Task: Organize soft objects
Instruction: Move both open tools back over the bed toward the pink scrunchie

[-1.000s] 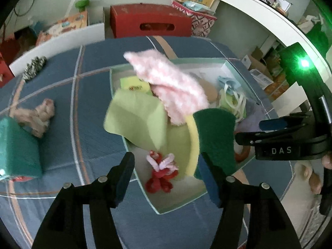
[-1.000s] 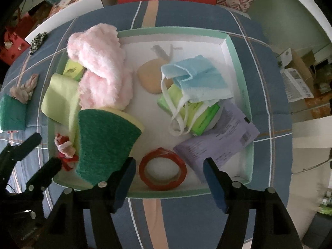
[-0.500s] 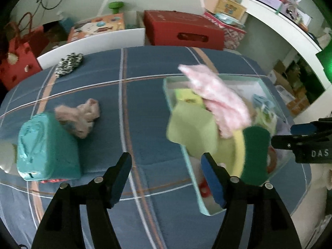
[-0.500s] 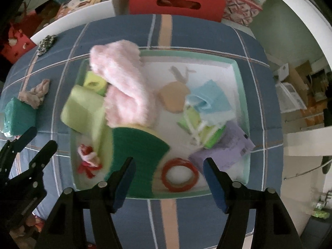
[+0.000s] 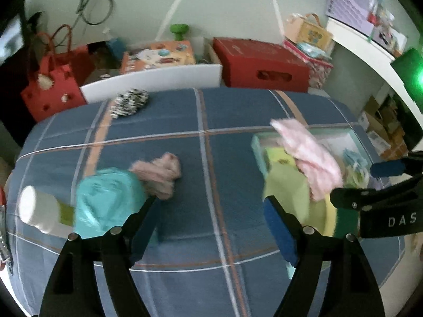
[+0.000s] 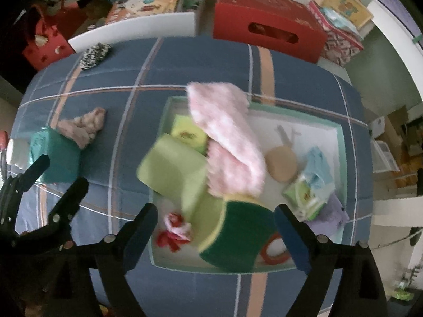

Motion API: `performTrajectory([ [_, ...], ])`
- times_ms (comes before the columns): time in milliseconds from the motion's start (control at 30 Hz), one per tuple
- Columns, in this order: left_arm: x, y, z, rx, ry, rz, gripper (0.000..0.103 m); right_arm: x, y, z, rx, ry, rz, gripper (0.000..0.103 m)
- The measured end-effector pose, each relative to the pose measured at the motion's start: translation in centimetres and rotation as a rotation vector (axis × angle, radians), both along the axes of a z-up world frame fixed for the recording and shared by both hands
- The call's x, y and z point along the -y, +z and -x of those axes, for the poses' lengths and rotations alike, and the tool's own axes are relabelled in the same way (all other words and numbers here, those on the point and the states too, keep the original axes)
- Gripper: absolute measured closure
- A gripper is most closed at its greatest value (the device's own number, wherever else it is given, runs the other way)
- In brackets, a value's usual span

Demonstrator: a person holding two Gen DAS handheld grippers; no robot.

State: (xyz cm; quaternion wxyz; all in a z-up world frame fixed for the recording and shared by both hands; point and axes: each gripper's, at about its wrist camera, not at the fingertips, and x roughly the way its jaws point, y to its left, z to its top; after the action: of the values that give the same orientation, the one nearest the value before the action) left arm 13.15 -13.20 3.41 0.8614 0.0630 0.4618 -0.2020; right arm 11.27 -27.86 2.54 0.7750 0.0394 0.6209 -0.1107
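We hover over a blue plaid cloth-covered table (image 5: 211, 185), both tools empty. Our left gripper (image 5: 211, 227) has its jaws spread wide, having just been opening, with only bare cloth between the blue pads. Our right gripper (image 6: 214, 235) is likewise spread, its jaws just widened, and nothing is pinched; it hangs above the near edge of the shallow mint-green rectangular tray (image 6: 341, 142) on the right side of the table.

We judge the sorting well along. The tray already holds a fluffy pink towel (image 6: 227, 137), a folded lime-green cloth (image 6: 171, 169), a green-and-yellow scouring sponge (image 6: 238, 237), a red-and-white knotted rope toy (image 6: 173, 233), a round tan puff (image 6: 281, 165), a pale blue face mask (image 6: 317, 163), a green tissue packet (image 6: 306, 195), a lilac paper pouch (image 6: 330, 218) and a red tape ring (image 6: 275, 251).

Left outside, on the left of the table, are a crumpled beige-pink rag (image 5: 158, 177), touching a teal plastic-wrapped pack (image 5: 108, 200), and far off, near the back edge, a black-and-white patterned scrunchie (image 5: 129, 101). A white cylindrical bottle (image 5: 37, 208) lies just beyond the pack. The rag looks the likeliest next pick for the left gripper.
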Motion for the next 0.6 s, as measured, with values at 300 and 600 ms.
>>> performTrajectory([
  [300, -5.9, 0.7, -2.6, 0.011, 0.129, 0.028, 0.008, -3.5, 0.7, -2.9, 0.058, 0.054, -0.034, 0.0],
  [600, -10.9, 1.2, -4.6, 0.018, 0.239, 0.088, 0.007, -7.7, 1.1, -6.2, 0.114, 0.108, -0.06, 0.0],
])
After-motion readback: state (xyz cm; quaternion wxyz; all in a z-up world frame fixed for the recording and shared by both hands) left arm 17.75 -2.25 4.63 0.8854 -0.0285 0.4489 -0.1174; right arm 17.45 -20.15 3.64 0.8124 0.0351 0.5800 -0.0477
